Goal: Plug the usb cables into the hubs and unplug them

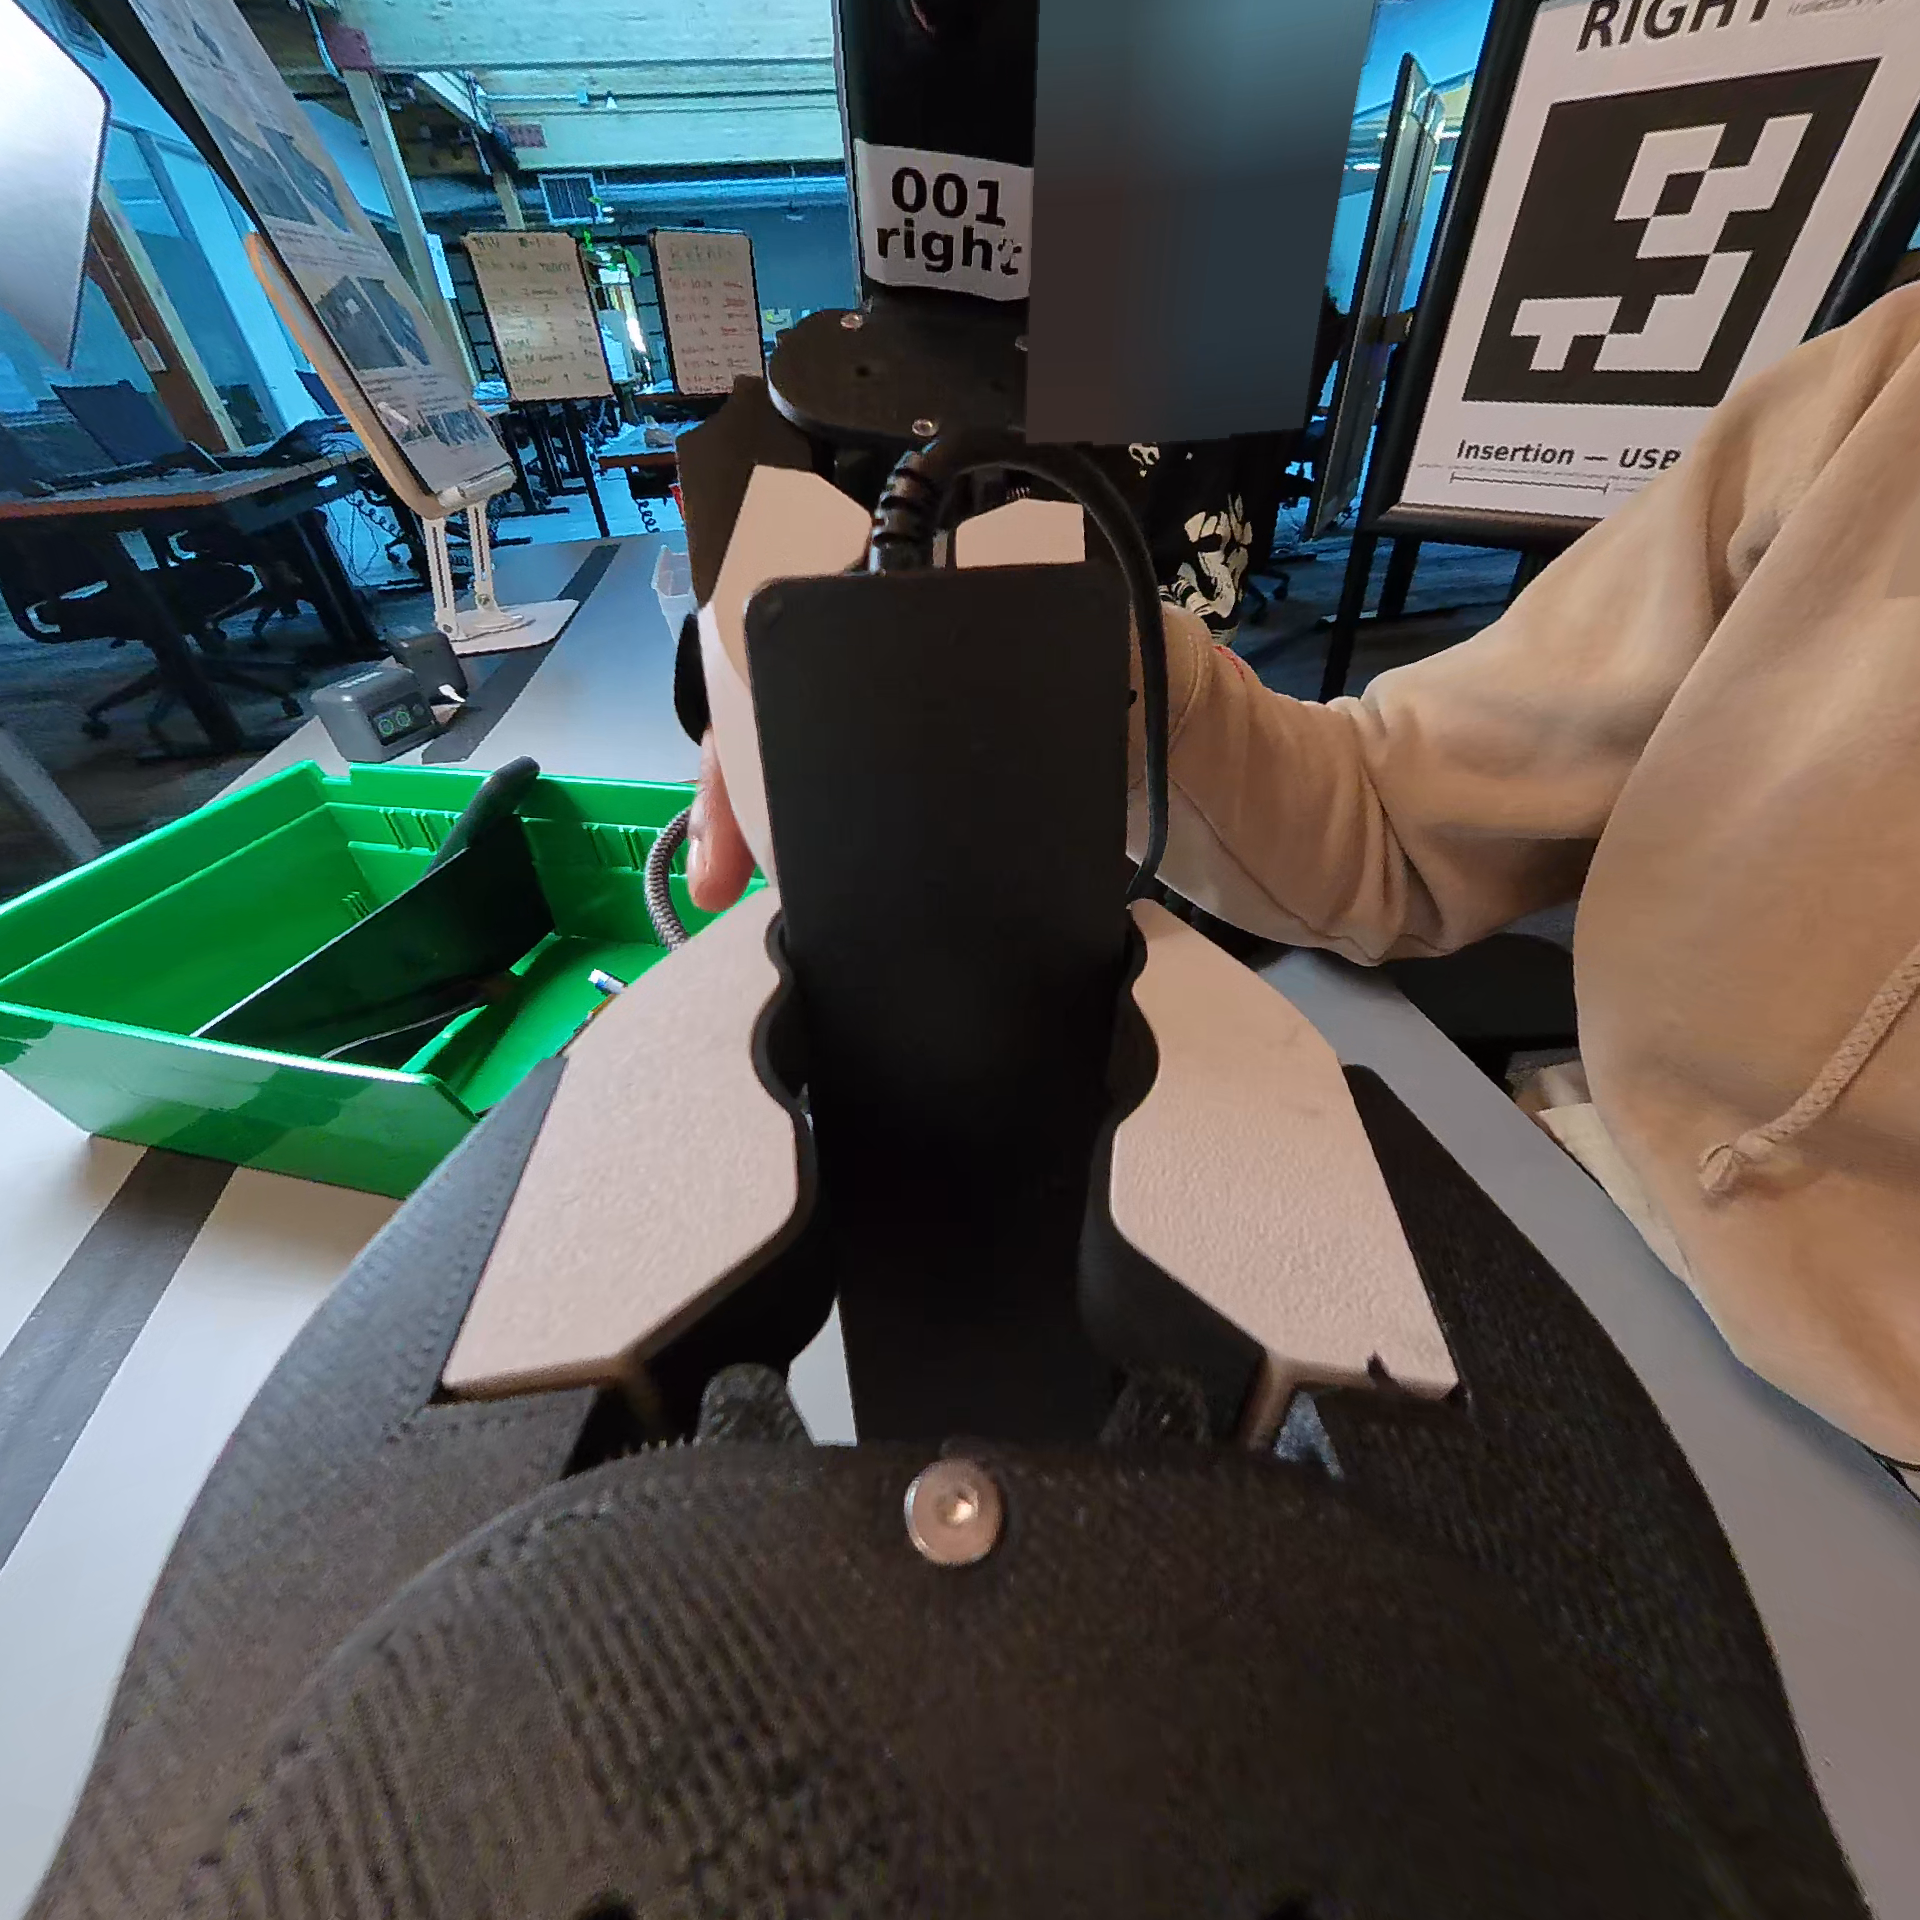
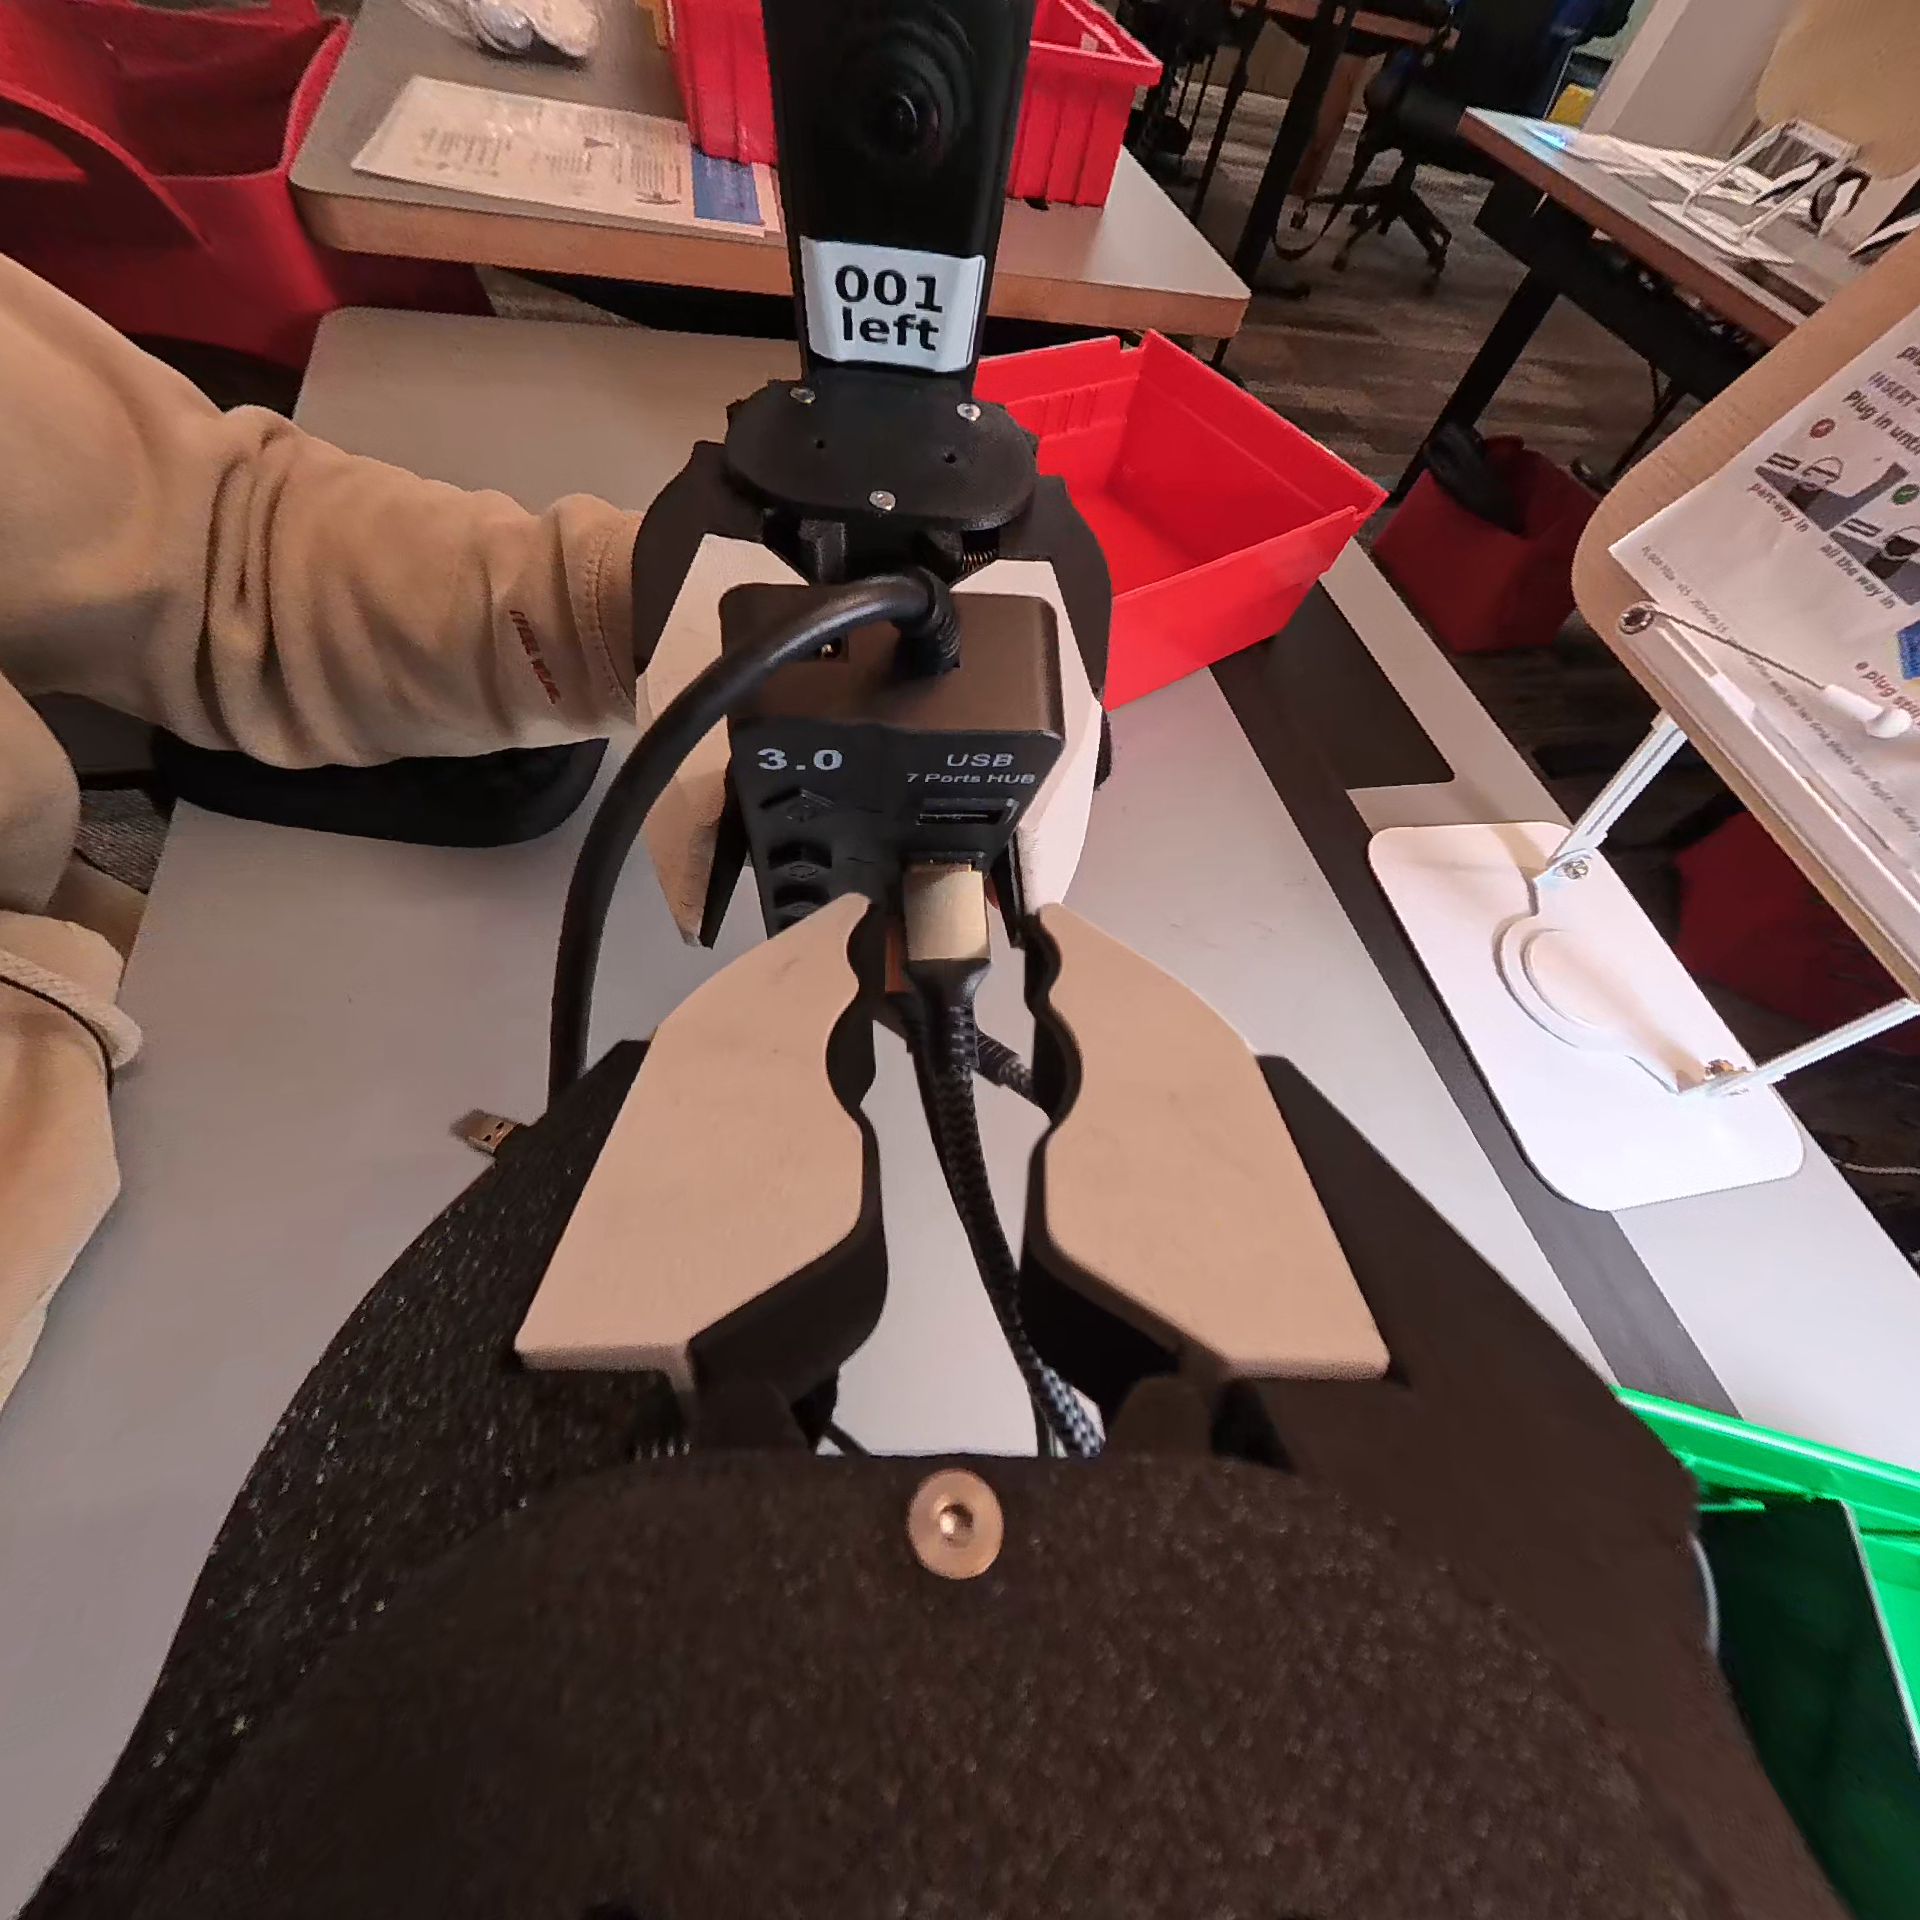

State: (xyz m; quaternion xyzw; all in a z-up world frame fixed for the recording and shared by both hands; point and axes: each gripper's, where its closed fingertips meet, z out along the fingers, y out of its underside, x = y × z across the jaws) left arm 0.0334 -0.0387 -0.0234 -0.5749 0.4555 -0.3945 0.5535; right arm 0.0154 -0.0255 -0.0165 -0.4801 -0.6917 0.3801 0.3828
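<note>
Two labelled claws; left claw (image 1: pixel 951 940) grips hub (image 1: pixel 935 831).

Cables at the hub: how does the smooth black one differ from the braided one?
The smooth cable has a plain black jacket; the braided cable has a woven black and grey sheath.
The smooth cable enters the hub at its end face; the braided cable's tan plug sits in a port on the printed face.
The smooth cable loops out left; the braided cable runs back between the right gripper's fingers.
Both are plugged into the hub.
</note>
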